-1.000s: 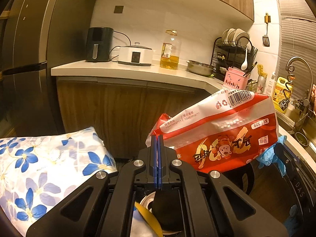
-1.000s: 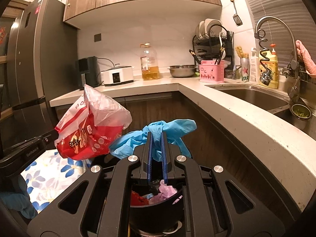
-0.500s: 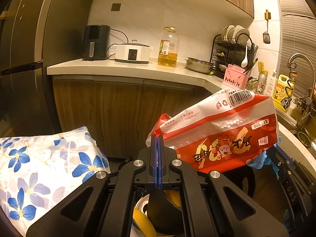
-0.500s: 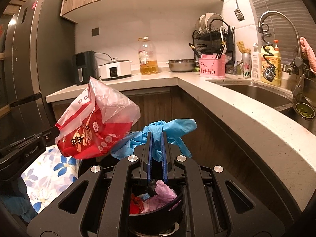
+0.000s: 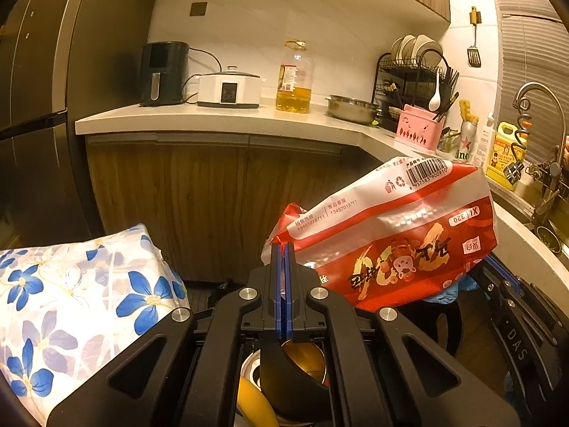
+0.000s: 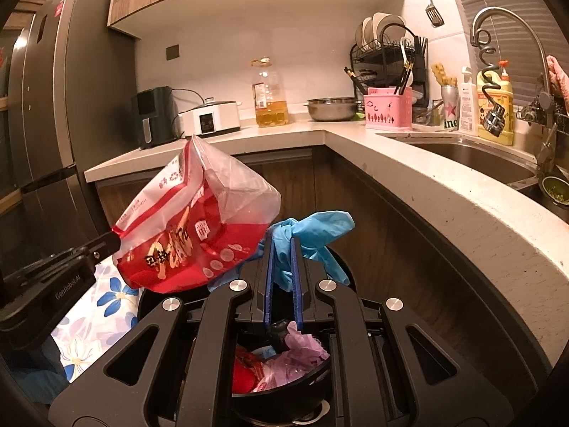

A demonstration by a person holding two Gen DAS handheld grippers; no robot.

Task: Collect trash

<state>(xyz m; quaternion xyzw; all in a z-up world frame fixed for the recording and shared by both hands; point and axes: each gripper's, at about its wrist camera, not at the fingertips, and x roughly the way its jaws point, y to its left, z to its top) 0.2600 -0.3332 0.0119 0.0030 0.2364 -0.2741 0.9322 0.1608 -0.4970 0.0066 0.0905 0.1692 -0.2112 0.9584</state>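
My left gripper (image 5: 282,249) is shut on the corner of a red and white plastic bag (image 5: 391,235), held up in the air. The bag also shows in the right wrist view (image 6: 199,227), left of centre. My right gripper (image 6: 281,245) is shut on a blue glove (image 6: 313,231), which hangs over its fingers. Below the right gripper a black bin (image 6: 284,380) holds pink and red trash. The left gripper body (image 6: 53,284) shows at the left of the right wrist view.
A blue-flowered white cloth (image 5: 71,306) lies at lower left. A pale L-shaped counter (image 6: 444,185) carries an air fryer (image 5: 163,74), cooker (image 5: 229,87), oil bottle (image 5: 295,78), steel bowl (image 5: 350,108), pink caddy (image 5: 421,130) and sink with tap (image 6: 498,35). A dark fridge (image 5: 42,106) stands at left.
Both grippers have risen slightly with their loads and the bag has swung a little closer to the glove. Both grips are unchanged.
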